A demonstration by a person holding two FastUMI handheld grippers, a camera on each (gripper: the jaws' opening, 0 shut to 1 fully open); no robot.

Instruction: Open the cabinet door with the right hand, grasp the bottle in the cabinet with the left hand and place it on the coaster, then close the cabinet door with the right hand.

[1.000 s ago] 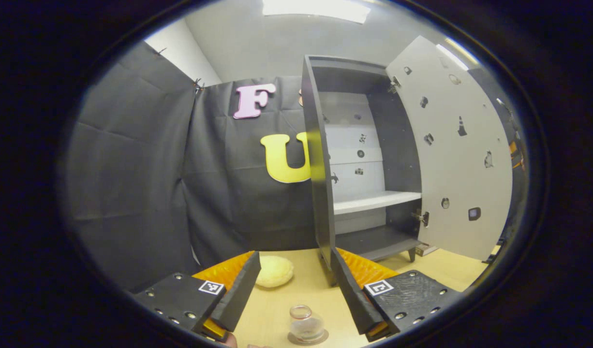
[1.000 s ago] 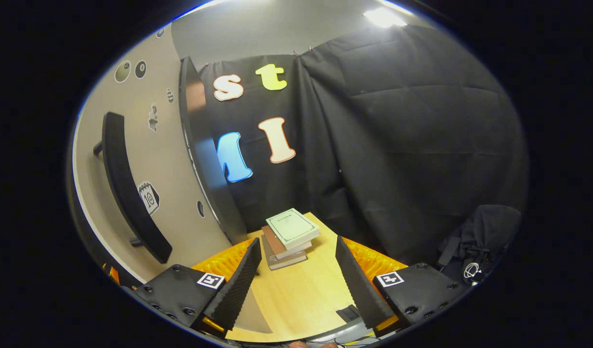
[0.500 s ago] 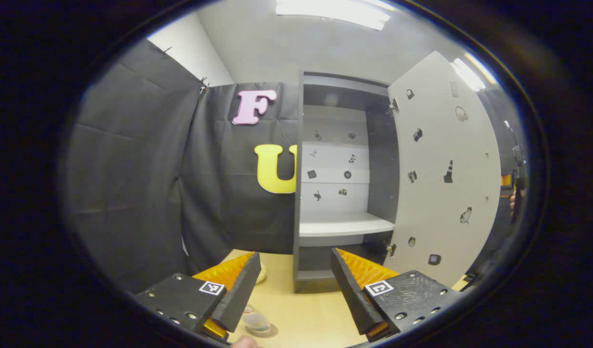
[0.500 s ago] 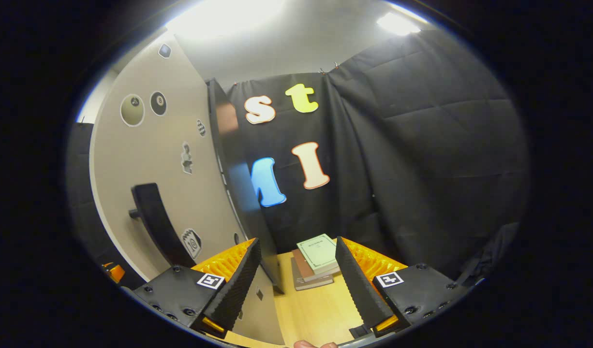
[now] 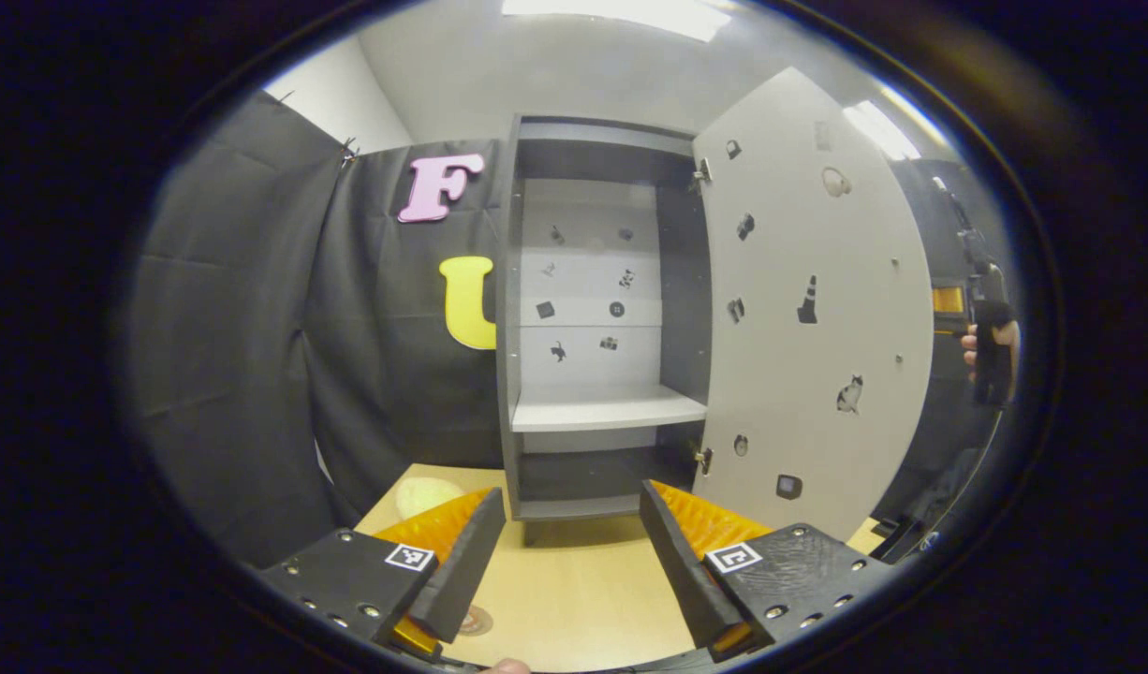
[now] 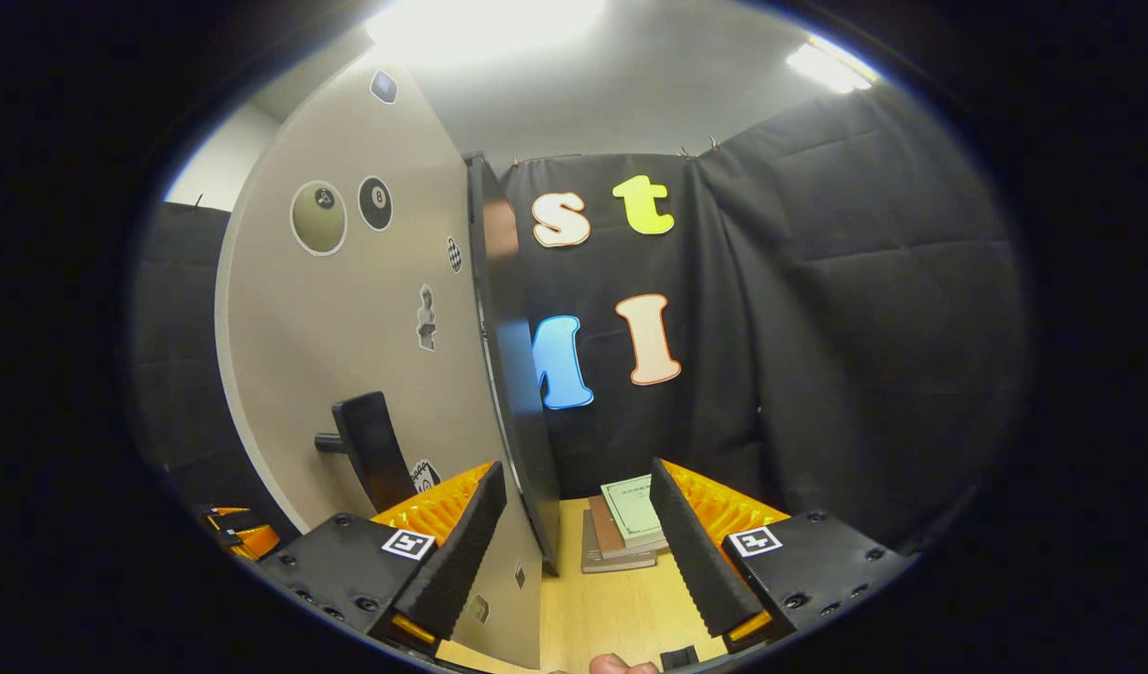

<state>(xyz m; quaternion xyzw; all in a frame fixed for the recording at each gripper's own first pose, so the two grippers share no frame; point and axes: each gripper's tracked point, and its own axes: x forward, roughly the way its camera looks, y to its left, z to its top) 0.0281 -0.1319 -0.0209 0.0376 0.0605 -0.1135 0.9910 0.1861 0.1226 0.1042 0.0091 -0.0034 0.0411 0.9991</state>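
The cabinet [image 5: 597, 309] stands open on the table [image 5: 583, 599], its door [image 5: 813, 309] swung wide to the right so the shelves face the left gripper [image 5: 565, 552], whose fingers are spread apart with nothing between them. The shelf [image 5: 607, 410] and the compartment beneath it look bare, and no bottle can be made out on them; at the bottom edge of the left gripper view, beside the gripper's left finger, a small round brownish thing [image 5: 476, 620] lies on the table, possibly the coaster, though whether the bottle stands on it cannot be told. A pale rounded object [image 5: 424, 494] rests on the table to the left of the cabinet. At the far right of the same view a hand [image 5: 991, 346] grips the other tool, just past the door's free edge. In the right gripper view, the right gripper [image 6: 574, 548] is likewise released and empty, hovering near the door's outer face [image 6: 368, 318] with the dark handle [image 6: 373, 449] just beyond its left finger, a position that judging by the task suits pushing the door shut. A stack of books [image 6: 625, 520] sits on the table behind the door's edge, clear of its swing toward the cabinet. With the shelves apparently emptied, closing the door seems to be the step in hand.
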